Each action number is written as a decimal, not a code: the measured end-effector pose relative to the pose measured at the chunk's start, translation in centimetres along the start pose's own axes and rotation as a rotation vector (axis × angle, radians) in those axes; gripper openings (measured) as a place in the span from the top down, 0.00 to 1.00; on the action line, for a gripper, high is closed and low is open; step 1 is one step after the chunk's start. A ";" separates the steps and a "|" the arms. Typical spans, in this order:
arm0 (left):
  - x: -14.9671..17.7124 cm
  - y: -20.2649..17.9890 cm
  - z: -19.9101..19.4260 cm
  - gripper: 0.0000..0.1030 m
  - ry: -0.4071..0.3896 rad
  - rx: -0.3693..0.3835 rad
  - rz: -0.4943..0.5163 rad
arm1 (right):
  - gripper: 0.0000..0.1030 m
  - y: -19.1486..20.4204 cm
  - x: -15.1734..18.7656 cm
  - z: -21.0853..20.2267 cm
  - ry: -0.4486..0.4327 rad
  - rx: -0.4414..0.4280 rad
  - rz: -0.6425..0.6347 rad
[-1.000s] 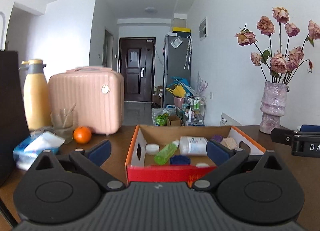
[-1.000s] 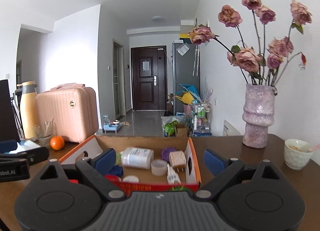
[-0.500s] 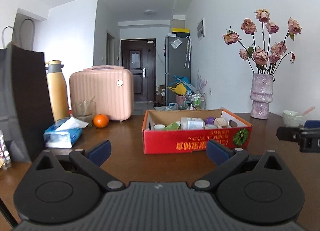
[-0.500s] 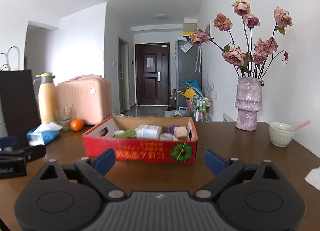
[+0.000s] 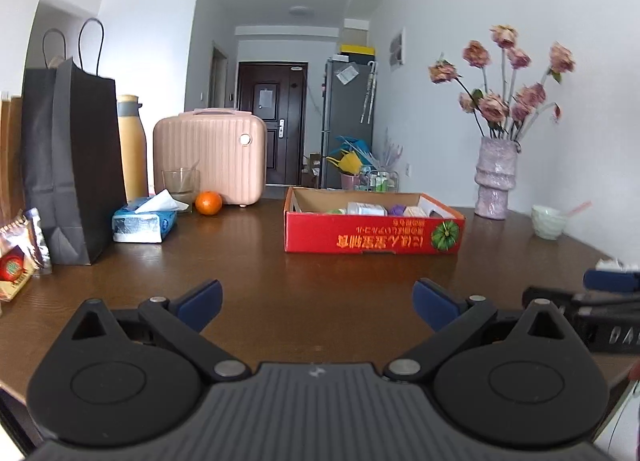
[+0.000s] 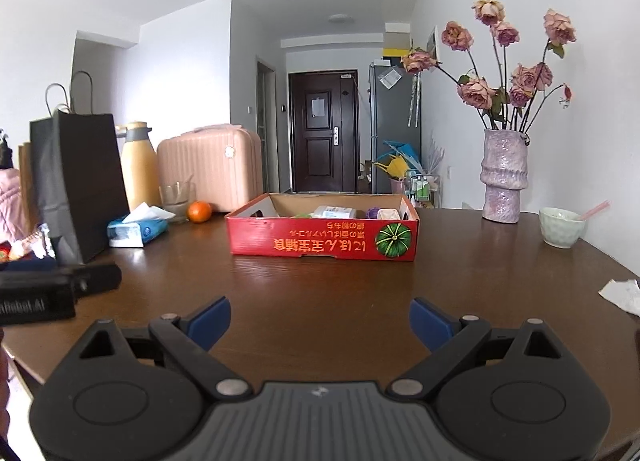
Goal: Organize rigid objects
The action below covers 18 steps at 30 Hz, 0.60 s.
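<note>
A red cardboard box [image 5: 372,239] stands on the brown table [image 5: 248,269], also in the right wrist view [image 6: 320,243]. It holds several small items: a white bottle [image 5: 366,208], a purple thing [image 5: 398,210], a beige block [image 6: 389,214]. My left gripper [image 5: 318,299] is open and empty, well back from the box near the table's front edge. My right gripper [image 6: 320,317] is open and empty, equally far back. Each gripper's side shows in the other's view.
At the left stand a black paper bag [image 5: 68,165], a yellow flask [image 5: 132,149], a pink case [image 5: 212,157], a glass [image 5: 180,185], an orange [image 5: 208,203] and a tissue pack [image 5: 146,221]. At the right stand a vase of roses [image 6: 504,177], a bowl [image 6: 560,227] and a crumpled paper [image 6: 622,295].
Both grippers have pulled back from over the box to the table's front edge. They stay open and empty. The box now looks smaller and farther.
</note>
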State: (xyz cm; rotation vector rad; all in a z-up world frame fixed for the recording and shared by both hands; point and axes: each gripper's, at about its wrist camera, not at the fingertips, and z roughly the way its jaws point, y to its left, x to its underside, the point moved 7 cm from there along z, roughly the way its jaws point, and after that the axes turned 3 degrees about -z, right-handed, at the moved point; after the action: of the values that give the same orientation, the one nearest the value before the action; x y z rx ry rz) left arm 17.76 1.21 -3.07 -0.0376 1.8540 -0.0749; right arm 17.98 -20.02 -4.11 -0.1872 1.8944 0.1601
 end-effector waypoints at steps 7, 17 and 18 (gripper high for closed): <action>1.6 0.4 -4.2 0.00 0.004 -0.009 -0.010 | 0.07 0.9 1.4 -4.7 0.000 0.037 0.014; 1.1 1.1 -8.0 0.00 -0.026 -0.024 -0.020 | 0.00 2.3 1.3 -7.8 -0.034 0.063 0.001; 0.9 1.0 -8.1 0.00 -0.034 -0.022 -0.016 | 0.00 2.5 1.2 -7.8 -0.034 0.061 -0.013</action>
State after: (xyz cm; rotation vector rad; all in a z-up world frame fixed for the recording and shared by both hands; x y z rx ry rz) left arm 9.74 2.42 -1.72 -0.0683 1.8209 -0.0645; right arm 9.88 -19.24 -2.67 -0.1545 1.8613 0.0954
